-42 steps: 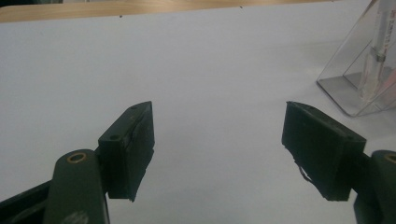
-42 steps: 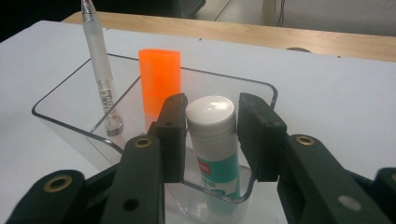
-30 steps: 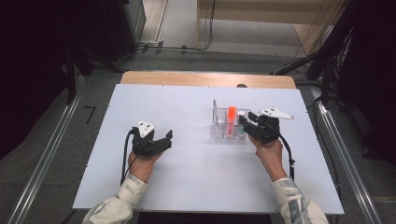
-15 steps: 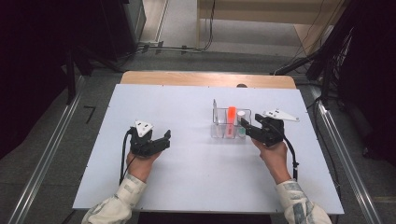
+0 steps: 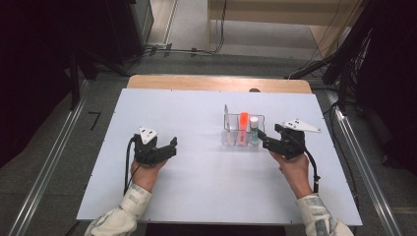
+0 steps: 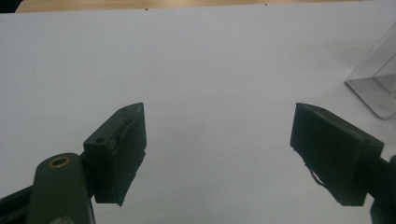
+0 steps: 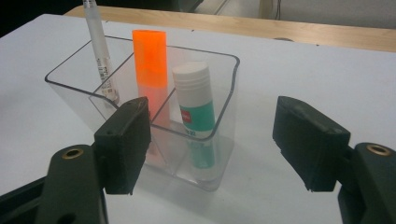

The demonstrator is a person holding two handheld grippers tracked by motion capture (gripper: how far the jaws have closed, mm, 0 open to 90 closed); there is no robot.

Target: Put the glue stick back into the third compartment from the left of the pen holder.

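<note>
A clear plastic holder (image 5: 229,138) (image 7: 205,175) stands on the white table, right of centre. In its compartments stand a white pen (image 5: 226,112) (image 7: 99,42), an orange highlighter (image 5: 243,120) (image 7: 150,60) and a glue stick (image 5: 253,123) (image 7: 194,93) with a white cap. My right gripper (image 5: 262,139) (image 7: 212,126) sits just right of the holder and points at it. Its jaws have just been opening and nothing is between them. My left gripper (image 5: 172,147) (image 6: 219,140) rests left of centre. Its jaws have also just been opening, over bare table.
The white table top (image 5: 196,108) has a wooden strip (image 5: 216,82) along its far edge. A corner of the clear holder (image 6: 378,88) shows at the right of the left gripper view. Dark floor, rails and cables surround the table.
The right gripper has drawn back a little to the right, away from the holder, and its jaws have spread apart. The left hand has stayed where it was.
</note>
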